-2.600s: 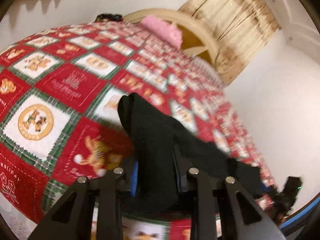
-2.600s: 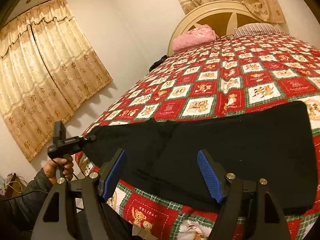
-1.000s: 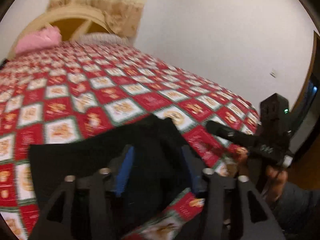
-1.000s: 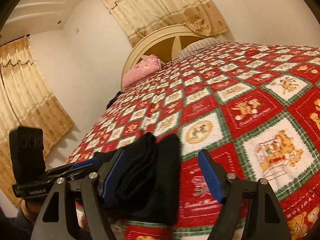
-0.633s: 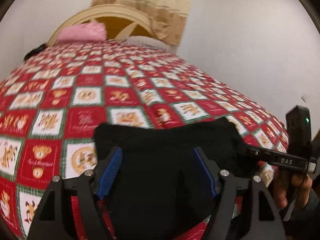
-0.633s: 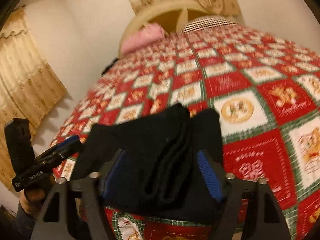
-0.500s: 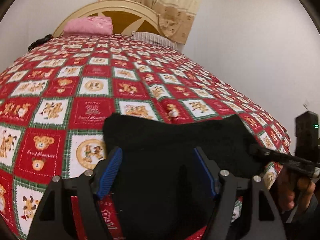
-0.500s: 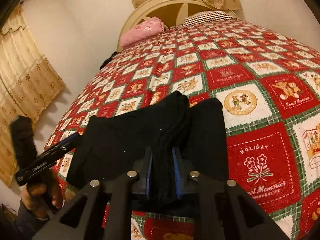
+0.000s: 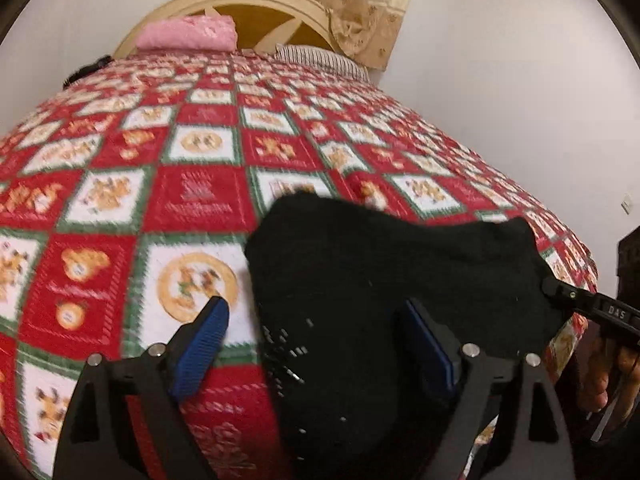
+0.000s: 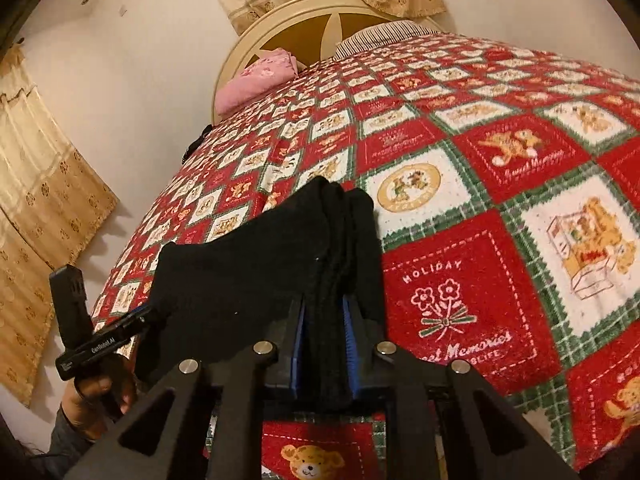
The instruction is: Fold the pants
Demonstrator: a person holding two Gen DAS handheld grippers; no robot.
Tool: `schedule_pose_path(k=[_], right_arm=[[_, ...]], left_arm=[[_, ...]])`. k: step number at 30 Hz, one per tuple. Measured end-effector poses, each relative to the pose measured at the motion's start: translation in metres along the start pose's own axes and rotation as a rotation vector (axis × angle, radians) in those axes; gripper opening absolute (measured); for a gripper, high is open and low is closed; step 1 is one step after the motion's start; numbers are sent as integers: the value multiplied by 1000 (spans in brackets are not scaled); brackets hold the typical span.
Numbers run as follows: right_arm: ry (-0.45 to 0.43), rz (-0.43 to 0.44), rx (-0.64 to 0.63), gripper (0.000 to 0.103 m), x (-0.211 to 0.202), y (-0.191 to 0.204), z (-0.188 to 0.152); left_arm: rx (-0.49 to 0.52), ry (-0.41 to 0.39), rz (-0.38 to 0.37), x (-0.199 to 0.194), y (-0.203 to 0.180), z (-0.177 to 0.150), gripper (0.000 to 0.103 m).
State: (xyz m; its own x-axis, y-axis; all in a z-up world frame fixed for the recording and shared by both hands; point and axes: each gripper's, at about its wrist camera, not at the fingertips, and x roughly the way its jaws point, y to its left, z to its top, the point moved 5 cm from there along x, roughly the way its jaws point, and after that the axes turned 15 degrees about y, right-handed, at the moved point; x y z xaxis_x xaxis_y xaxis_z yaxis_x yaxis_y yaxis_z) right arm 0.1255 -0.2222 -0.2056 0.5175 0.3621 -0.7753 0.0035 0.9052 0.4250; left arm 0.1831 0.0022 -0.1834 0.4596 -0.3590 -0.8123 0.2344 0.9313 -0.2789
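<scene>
Right gripper (image 10: 323, 344), jaws easing, is pinching folded black fabric pants (image 10: 256, 268) at bed's near edge; left gripper (image 9: 316, 344) is opening, released; next, smoothing.

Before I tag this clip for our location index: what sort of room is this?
A bedroom, most likely: a bed under a red patchwork bedspread, a cream arched headboard with a pink pillow against it, and beige curtains.

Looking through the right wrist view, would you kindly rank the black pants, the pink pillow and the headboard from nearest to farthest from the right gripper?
1. Black pants: between the right gripper's pads.
2. Pink pillow: far left, at the bed's head.
3. Headboard: just behind the pillow.
</scene>
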Motion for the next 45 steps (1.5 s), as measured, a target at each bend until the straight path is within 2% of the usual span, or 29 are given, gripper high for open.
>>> schedule_pose_path(k=[2,3,4,6,8,11,15,17,19,26,31,39,45], right_arm=[[-49,-66,-19,30,-12,5,4],[-84,-91,-34,36,-19,10,7],[-109,-98,-51,46,-25,15,10],[-157,-85,-111,57,-35,33,19],[-161,-31,-198,57,-33,58,27],[-108,48,-273,57,-11,77,40],[-47,8,-112,57,23,36,59],[-30,78,-54,57,32,17,59],[-40,114,-58,57,29,14,57],[-80,59,-124,57,0,26,39],[-104,77,-226,58,-23,41,6],[-43,47,-228,59,-6,29,-18],[-45,54,-236,59,-2,24,-22]], left_arm=[[-6,-19,11,-4,5,6,90],[-14,-22,19,-4,8,10,90],[-22,-23,27,-4,11,13,90],[-29,-28,37,0,16,20,90],[-39,-25,57,5,20,25,90],[-65,-2,90,14,28,26,94],[-128,31,64,25,41,23,99],[-125,37,62,27,41,23,99],[-122,32,63,23,38,22,99],[-114,14,39,2,30,6,99],[-82,2,37,-9,19,-5,99],[-58,40,42,0,13,-20,99],[-50,41,53,4,13,-25,100]])
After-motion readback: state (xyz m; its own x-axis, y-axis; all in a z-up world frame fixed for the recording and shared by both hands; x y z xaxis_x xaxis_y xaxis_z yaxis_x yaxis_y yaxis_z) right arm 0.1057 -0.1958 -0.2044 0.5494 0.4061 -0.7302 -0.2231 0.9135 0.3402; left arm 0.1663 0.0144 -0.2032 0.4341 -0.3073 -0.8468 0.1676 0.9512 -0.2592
